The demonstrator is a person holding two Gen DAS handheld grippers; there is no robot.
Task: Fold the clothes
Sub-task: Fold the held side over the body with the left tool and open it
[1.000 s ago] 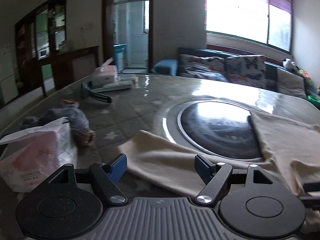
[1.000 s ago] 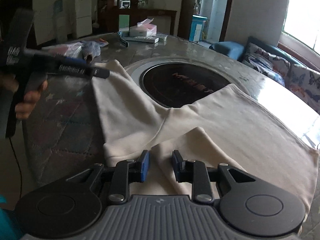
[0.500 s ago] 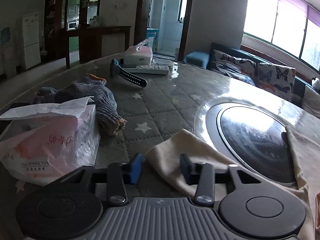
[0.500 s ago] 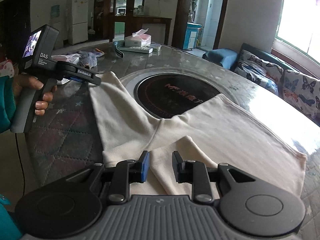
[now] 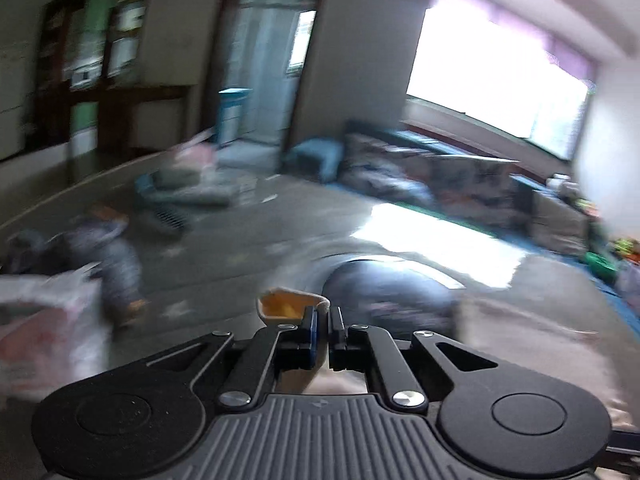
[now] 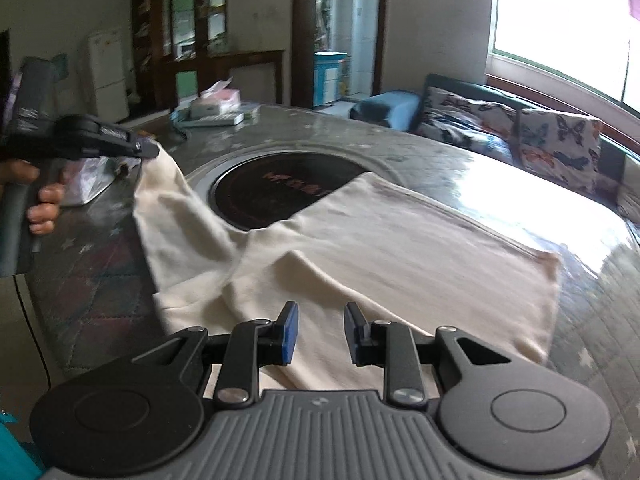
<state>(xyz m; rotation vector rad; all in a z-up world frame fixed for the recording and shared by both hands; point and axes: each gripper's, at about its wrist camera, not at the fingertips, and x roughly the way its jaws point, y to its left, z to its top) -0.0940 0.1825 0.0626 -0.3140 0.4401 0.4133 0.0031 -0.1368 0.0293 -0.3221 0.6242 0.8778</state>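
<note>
A cream long-sleeved garment (image 6: 400, 248) lies spread on the round table (image 6: 460, 168), partly over the dark glass hob (image 6: 280, 184). In the right wrist view my left gripper (image 6: 150, 151) holds the end of one sleeve (image 6: 168, 192) raised above the table, with a hand (image 6: 44, 204) on its handle. The blurred left wrist view shows that gripper (image 5: 323, 314) shut on the sleeve cuff (image 5: 284, 306). My right gripper (image 6: 320, 320) hovers over the garment's near edge, jaws apart, with nothing between them.
A tissue box (image 6: 216, 100) and flat packets sit at the far side of the table. A white plastic bag (image 5: 44, 320) and grey knitted gloves (image 5: 116, 256) lie on its left part. A sofa with butterfly cushions (image 6: 500, 128) stands behind.
My left gripper has closed on the sleeve's end and lifted it off the table. The right gripper kept the same opening and shifted slightly over the garment.
</note>
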